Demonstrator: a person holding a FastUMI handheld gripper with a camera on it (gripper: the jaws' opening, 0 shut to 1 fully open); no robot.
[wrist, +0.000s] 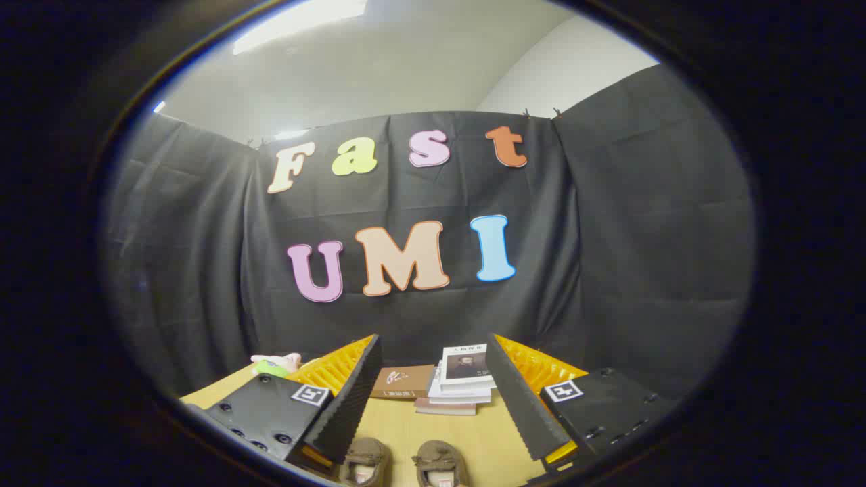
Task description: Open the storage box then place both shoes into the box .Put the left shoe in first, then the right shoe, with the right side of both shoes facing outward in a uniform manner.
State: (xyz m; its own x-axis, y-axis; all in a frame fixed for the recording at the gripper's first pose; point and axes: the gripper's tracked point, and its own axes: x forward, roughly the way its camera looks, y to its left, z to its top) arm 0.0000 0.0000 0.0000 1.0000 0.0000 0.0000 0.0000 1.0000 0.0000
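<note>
Tongs (433, 406) spread wide; 2 shoes (402, 463) between tips; books (460, 385) beyond.

The tongs (433, 406) stand spread wide over the table (406, 426), bare tabletop between them, with two shoes (402, 463) below and a stack of books (460, 382) blocking the way ahead.

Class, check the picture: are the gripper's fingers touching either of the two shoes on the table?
Apart. The gripper view shows the open gripper above the shoes, table visible between fingers and shoes.
</note>
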